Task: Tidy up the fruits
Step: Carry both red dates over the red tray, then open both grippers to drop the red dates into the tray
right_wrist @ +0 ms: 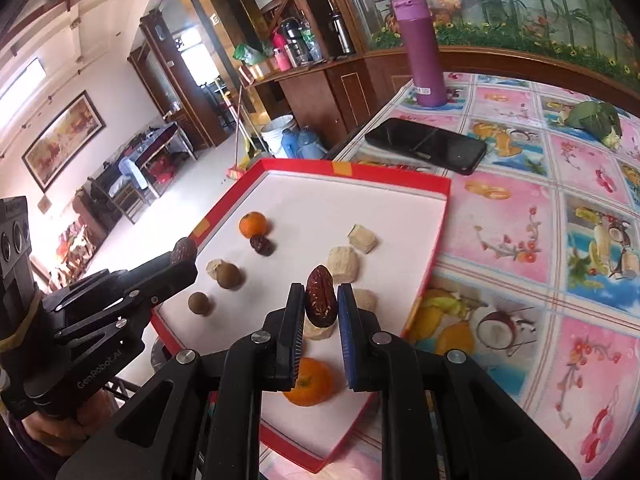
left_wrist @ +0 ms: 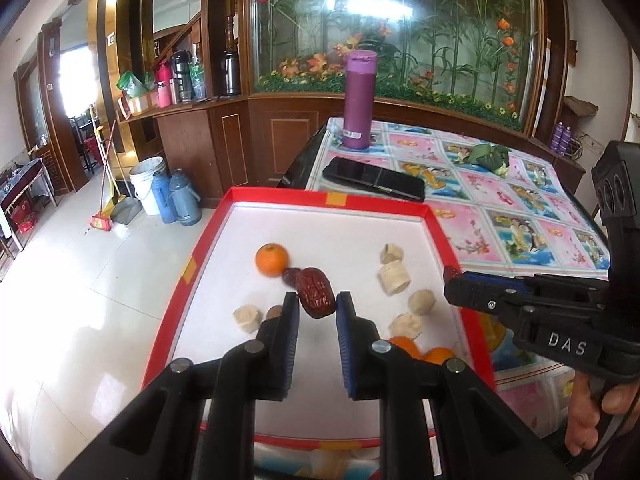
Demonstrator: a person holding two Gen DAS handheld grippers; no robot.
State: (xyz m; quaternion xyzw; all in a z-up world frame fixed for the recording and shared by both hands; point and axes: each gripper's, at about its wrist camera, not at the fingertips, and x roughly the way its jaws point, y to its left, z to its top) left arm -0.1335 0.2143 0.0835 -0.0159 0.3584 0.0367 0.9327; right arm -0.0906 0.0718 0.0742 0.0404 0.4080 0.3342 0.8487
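A red-rimmed white tray [left_wrist: 438,232] [right_wrist: 440,216] holds fruit. My left gripper [left_wrist: 317,308] is shut on a wrinkled red date [left_wrist: 318,292], held above the tray; it shows at the left of the right wrist view [right_wrist: 185,250]. My right gripper [right_wrist: 320,304] is shut on another red date [right_wrist: 320,298], held upright over the tray; it shows at the right of the left wrist view [left_wrist: 454,276]. In the tray lie a small orange [left_wrist: 272,260] [right_wrist: 253,224], a dark date [right_wrist: 262,246] beside it, several pale banana pieces [left_wrist: 394,278] [right_wrist: 342,264], two brown longans [right_wrist: 229,276] and more oranges [right_wrist: 310,384].
The tray sits at the left edge of a table with a flowery cloth [right_wrist: 540,240]. Behind it lie a black phone [left_wrist: 374,179] [right_wrist: 426,144], a purple bottle [left_wrist: 360,100] [right_wrist: 424,52] and a green vegetable [left_wrist: 490,158] [right_wrist: 596,120]. The floor drops off left of the tray.
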